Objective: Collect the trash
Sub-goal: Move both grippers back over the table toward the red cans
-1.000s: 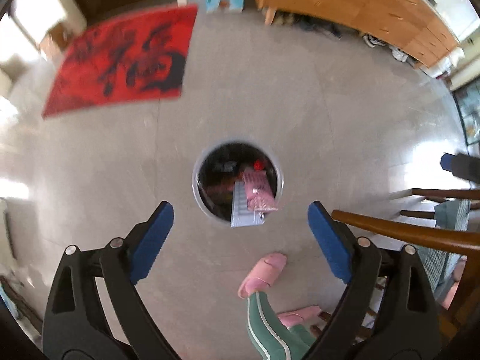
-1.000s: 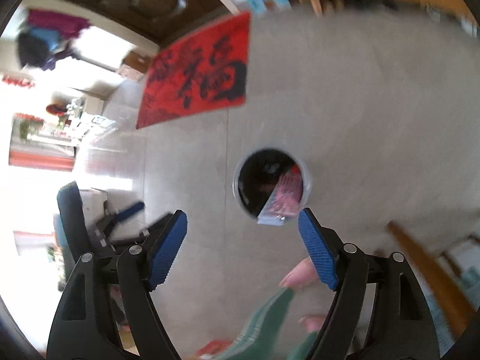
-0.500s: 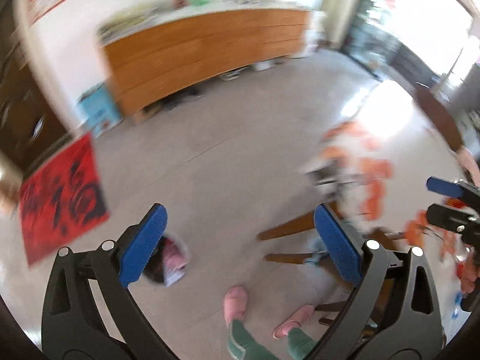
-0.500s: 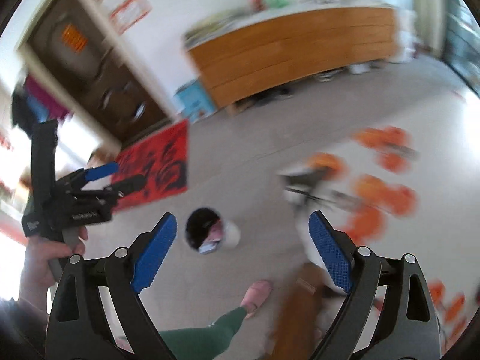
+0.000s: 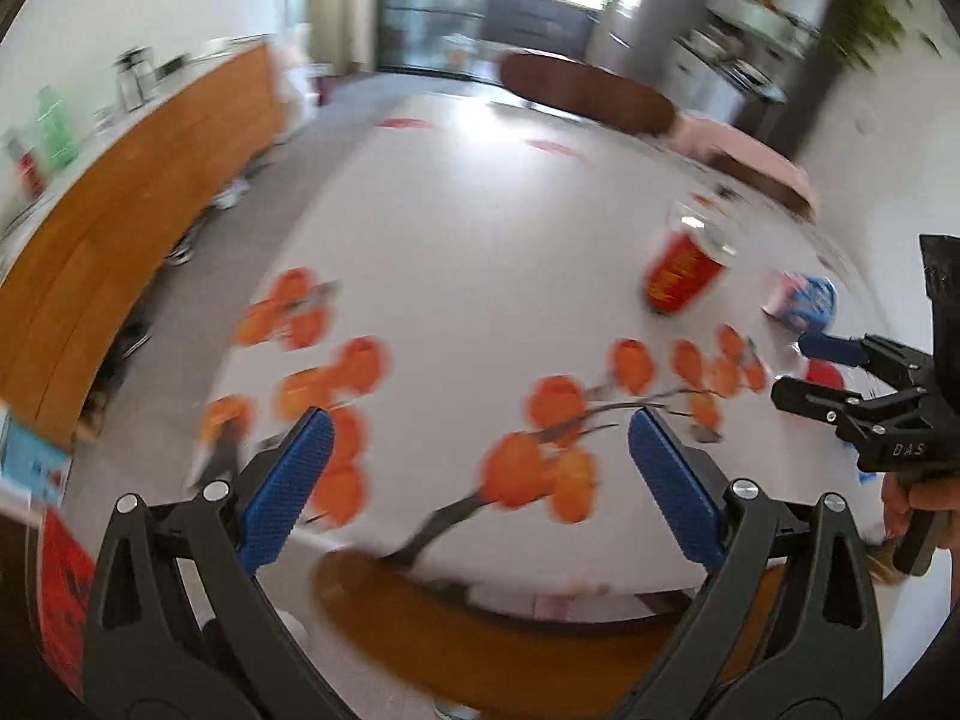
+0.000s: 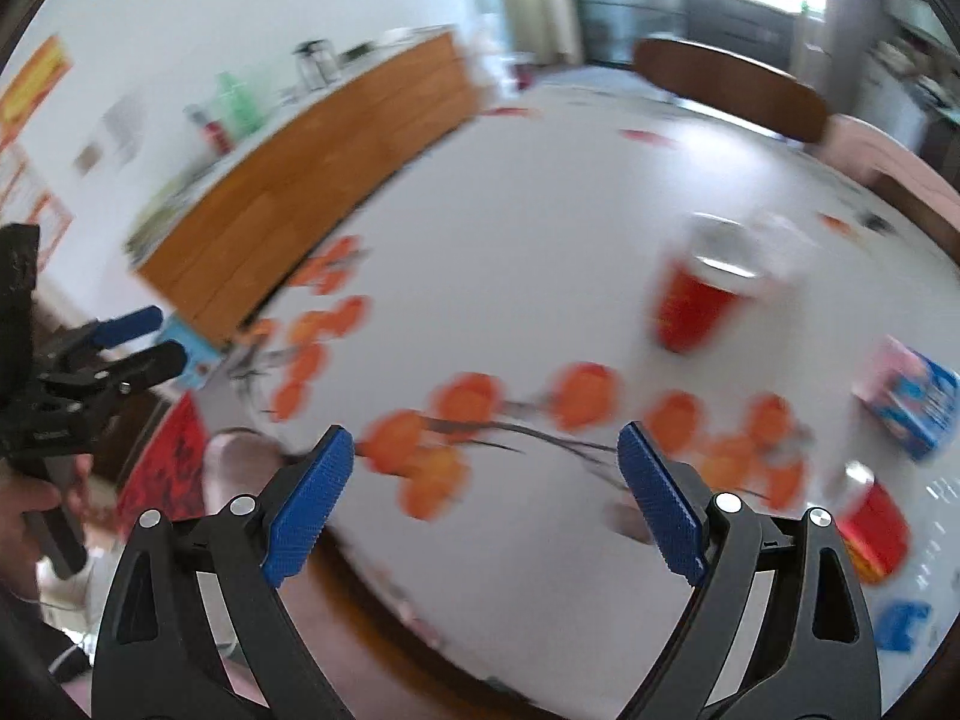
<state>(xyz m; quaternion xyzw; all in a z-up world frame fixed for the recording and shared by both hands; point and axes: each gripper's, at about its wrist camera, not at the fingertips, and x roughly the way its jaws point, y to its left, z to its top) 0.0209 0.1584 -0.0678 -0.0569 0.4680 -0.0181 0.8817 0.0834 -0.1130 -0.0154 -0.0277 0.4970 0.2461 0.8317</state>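
While both views are smeared by motion, the left gripper (image 5: 477, 468) and the right gripper (image 6: 485, 486) each show blue fingers (image 6: 307, 507) spread wide with nothing between them. Trash sits on the white desk (image 6: 510, 228) with the orange fruit print: a red can (image 6: 696, 306) ahead and right of the right fingers, a pink-and-blue packet (image 6: 912, 396) further right, and another red can (image 6: 873, 531) just beside the right finger. From the left view the first red can (image 5: 684, 273) is well ahead and to the right. Judging from the blur, a fast approach could knock an upright can over, or clip the near one sideways before the fingers straddle it
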